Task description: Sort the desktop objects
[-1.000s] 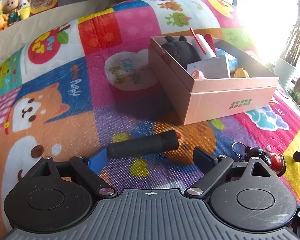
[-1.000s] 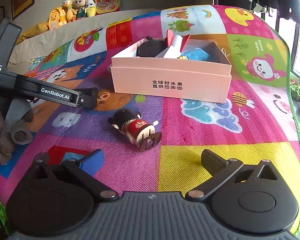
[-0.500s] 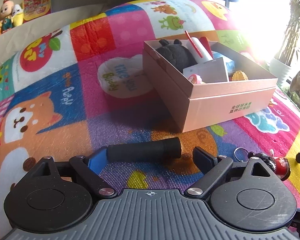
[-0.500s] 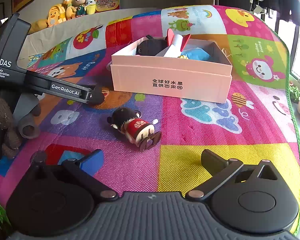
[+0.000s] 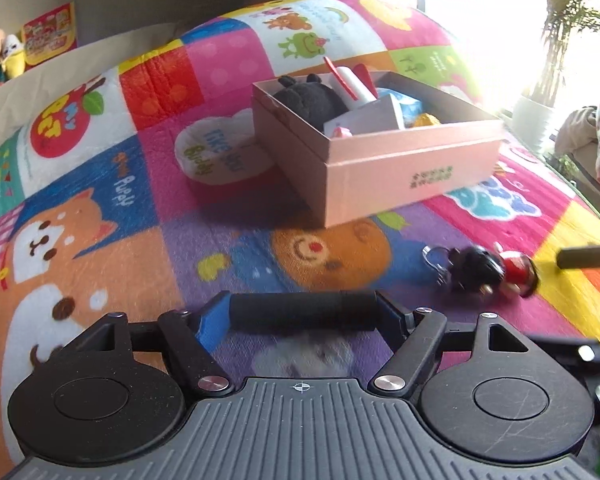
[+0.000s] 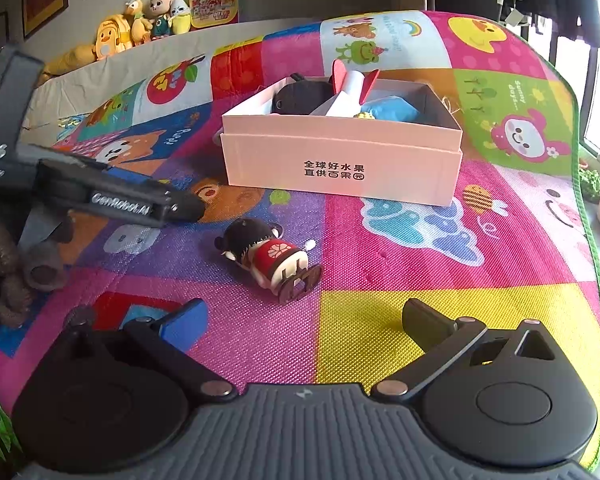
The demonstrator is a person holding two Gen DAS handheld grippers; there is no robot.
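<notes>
My left gripper [image 5: 302, 312] is closing its jaws on a black cylinder [image 5: 300, 312] that is lying crosswise on the patchwork play mat [image 5: 100, 208], on the near side of the pink cardboard box [image 5: 412, 176]; the cylinder's two ends are sitting right against my blue pad and my black pad, though I cannot tell whether they are pressing on it. My right gripper [image 6: 304, 320] is hanging over the mat with its jaws wide apart and nothing between them, also on the near side of the box. A small doll keychain [image 6: 268, 260] with black hair and a red dress is lying on its side on the mat in front of the box, between the box and my right gripper and clear of both. The box is standing open, and inside it I am seeing a black plush toy [image 5: 312, 100], a white roll with red ends [image 6: 352, 88] leaning upright, a blue packet [image 6: 392, 108] and something small and yellow [image 5: 426, 120]. Well behind the box, a row of plush dolls [image 6: 140, 24] is sitting along a ledge by the wall.
</notes>
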